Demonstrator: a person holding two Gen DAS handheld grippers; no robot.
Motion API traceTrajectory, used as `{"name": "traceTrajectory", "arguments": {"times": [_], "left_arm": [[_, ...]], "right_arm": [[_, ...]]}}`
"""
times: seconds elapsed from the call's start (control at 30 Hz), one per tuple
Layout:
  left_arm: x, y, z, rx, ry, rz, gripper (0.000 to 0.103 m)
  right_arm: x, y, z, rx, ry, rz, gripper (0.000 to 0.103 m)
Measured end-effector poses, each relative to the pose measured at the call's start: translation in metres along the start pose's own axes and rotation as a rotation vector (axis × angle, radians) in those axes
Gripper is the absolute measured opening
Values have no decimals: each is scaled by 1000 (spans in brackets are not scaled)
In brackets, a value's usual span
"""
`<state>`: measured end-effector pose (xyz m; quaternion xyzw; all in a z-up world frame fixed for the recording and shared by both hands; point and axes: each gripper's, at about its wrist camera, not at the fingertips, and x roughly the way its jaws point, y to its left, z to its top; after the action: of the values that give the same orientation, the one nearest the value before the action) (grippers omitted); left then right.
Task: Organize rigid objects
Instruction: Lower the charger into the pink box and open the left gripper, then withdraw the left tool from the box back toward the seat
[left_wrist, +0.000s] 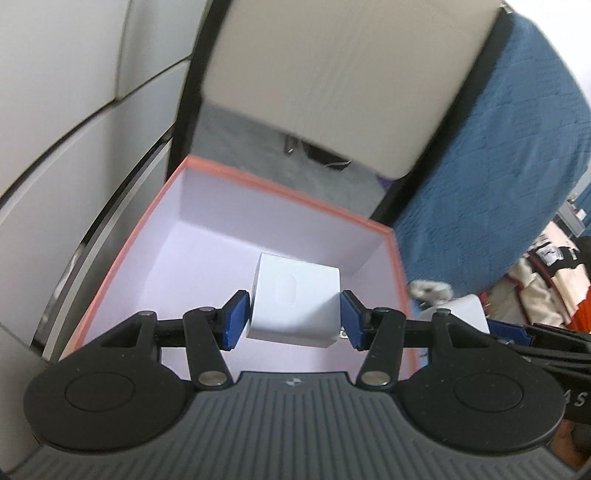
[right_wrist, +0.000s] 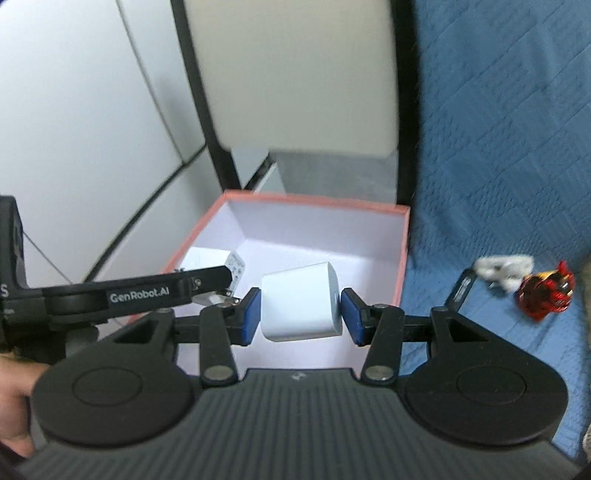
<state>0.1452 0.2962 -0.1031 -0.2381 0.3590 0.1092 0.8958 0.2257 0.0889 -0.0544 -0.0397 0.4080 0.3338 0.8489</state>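
An open box with a pink rim (left_wrist: 291, 192) and white inside sits by the blue bed cover; it also shows in the right wrist view (right_wrist: 314, 199). My left gripper (left_wrist: 293, 317) is shut on a white charger block (left_wrist: 295, 299) and holds it over the box. My right gripper (right_wrist: 301, 314) is shut on a second white charger block (right_wrist: 301, 302), also over the box. The left gripper's arm (right_wrist: 147, 293) and its block (right_wrist: 207, 260) show at the left of the right wrist view.
A blue quilted cover (right_wrist: 498, 166) lies to the right. On it lie a small white figure (right_wrist: 504, 267), a red toy (right_wrist: 546, 295) and a black flat item (right_wrist: 460, 290). White cabinet panels (left_wrist: 55, 110) stand to the left. A pale padded headboard (left_wrist: 351, 74) stands behind.
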Motion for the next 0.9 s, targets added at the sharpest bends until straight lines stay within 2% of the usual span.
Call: {"name": "traceTrajectory", "arguments": {"times": [0.27,0.5,0.7,0.9], "left_arm": [[22,49,-26,-53,94,51,59],[35,65,-44,-85,147,72,59],[34,63,-45,-80,144,65,61],[23,47,-34,-54,108,60,63]], "right_arm": [[55,11,-28,-2,152,9,50],[81,16,-46,-2,220,-1,50],[88,10,-48,30,233,-13,51],[70,11,-41,12,184,22,51]]}}
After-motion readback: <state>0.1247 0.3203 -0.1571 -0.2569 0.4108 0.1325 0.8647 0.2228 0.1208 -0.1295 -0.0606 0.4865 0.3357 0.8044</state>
